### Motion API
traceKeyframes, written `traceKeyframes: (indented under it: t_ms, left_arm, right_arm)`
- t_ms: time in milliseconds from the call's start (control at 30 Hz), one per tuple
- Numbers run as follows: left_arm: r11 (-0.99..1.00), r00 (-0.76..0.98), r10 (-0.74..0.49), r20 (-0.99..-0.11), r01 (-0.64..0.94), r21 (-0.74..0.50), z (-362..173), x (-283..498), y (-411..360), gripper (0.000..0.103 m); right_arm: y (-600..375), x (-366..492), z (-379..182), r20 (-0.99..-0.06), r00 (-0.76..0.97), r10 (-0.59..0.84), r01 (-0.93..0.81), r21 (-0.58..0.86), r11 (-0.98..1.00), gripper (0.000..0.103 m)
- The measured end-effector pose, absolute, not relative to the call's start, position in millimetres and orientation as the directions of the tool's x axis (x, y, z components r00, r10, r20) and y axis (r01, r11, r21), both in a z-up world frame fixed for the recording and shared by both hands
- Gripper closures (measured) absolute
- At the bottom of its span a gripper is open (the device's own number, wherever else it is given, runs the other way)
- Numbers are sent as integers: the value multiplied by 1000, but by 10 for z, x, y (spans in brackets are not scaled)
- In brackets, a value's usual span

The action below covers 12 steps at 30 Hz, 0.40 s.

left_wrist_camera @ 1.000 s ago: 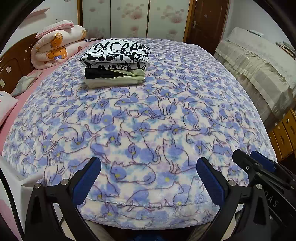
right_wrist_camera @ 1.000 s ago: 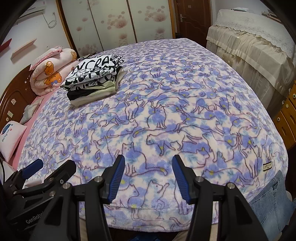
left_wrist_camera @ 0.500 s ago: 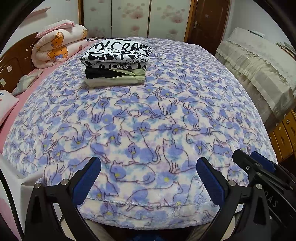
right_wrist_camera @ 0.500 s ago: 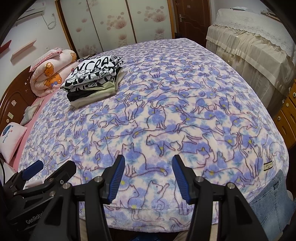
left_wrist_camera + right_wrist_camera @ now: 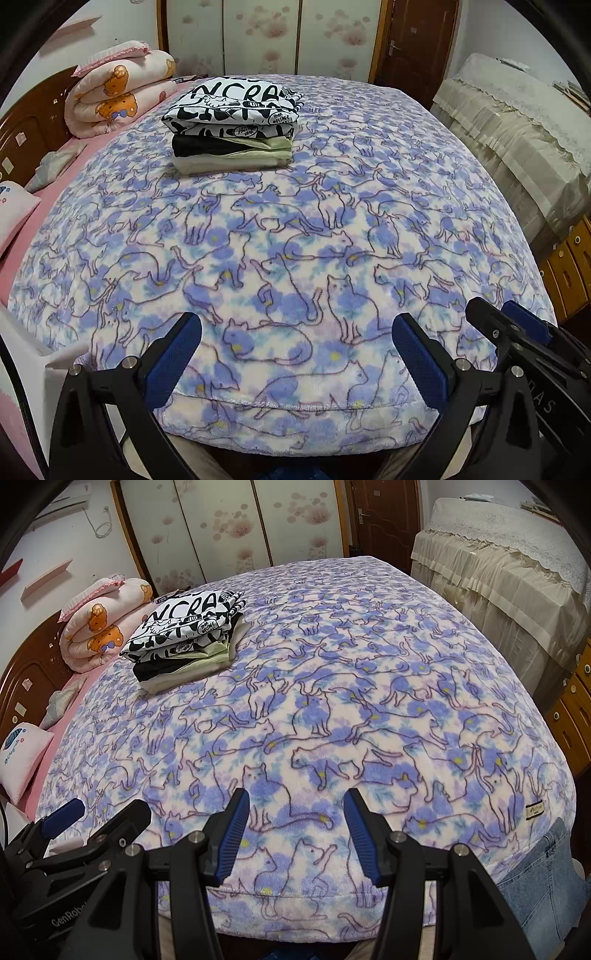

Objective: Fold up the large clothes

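- Left wrist view: My left gripper [image 5: 295, 347] hung over the near edge of the bed, its blue-padded fingers [image 5: 173, 354] spread wide with nothing between them but the cat-print blanket [image 5: 295, 229] below. The stack of folded clothes [image 5: 232, 129] sat well away at the far left of the blanket, a black-and-white lettered garment [image 5: 236, 101] on top, a black layer and pale green and cream layers beneath it. Just beyond the stack lay a rolled pink quilt [image 5: 118, 96] with bear prints, against the wooden headboard [image 5: 33, 122]. My right gripper [image 5: 524, 332] showed at the lower right edge, beside the left one.

- Right wrist view: My right gripper [image 5: 293, 834] hovered above the same near edge, its fingers [image 5: 232, 834] parted about halfway and pinching nothing. The folded stack [image 5: 184, 638] rested at the far left of the blanket [image 5: 369, 701], clear of both grippers. My left gripper [image 5: 88, 819] appeared at the lower left. A patch of blue denim [image 5: 539, 886] showed at the lower right, below the blanket's edge. A cabinet draped in cream lace cloth [image 5: 498, 579] stood along the right side of the bed.
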<state>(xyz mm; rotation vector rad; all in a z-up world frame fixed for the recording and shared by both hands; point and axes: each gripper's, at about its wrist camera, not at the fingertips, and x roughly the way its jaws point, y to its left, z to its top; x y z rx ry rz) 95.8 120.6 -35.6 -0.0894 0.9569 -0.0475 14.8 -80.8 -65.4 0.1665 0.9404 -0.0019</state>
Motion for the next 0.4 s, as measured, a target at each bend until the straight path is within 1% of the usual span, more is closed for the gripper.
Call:
traceKeyframes:
  t_ms: [400]
  left_arm:
    - [996,566,-75,-821,-3,-94,-371,922,1309,1]
  right_arm:
    - [-793,148,-664,-804,590,70,76,142,987,49]
